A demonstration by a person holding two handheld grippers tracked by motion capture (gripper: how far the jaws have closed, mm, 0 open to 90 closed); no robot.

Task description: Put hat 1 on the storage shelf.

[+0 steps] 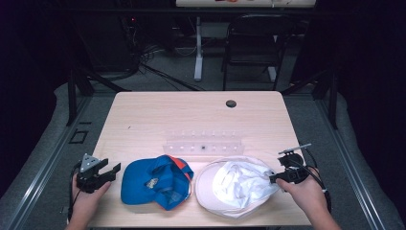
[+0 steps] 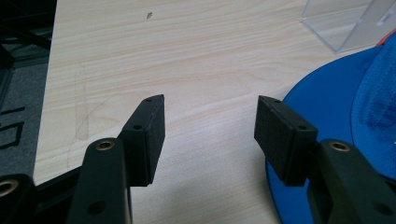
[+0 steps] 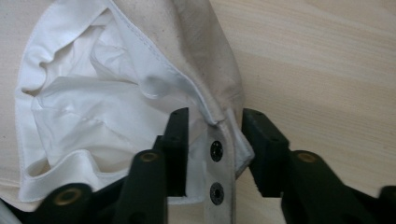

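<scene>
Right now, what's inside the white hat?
The white hat lies upturned, showing crumpled white lining and a snap strap between the right claw's jaws. The table under the hat is covered.

Both forearms come in from the near edge. The left hand (image 1: 86,199) holds the left gripper (image 1: 112,171) level at the near left, pointing right, its jaws standing wide apart with nothing between them. The right hand (image 1: 306,191) holds the right gripper (image 1: 272,178) at the near right, pointing left, jaws partly closed.
</scene>
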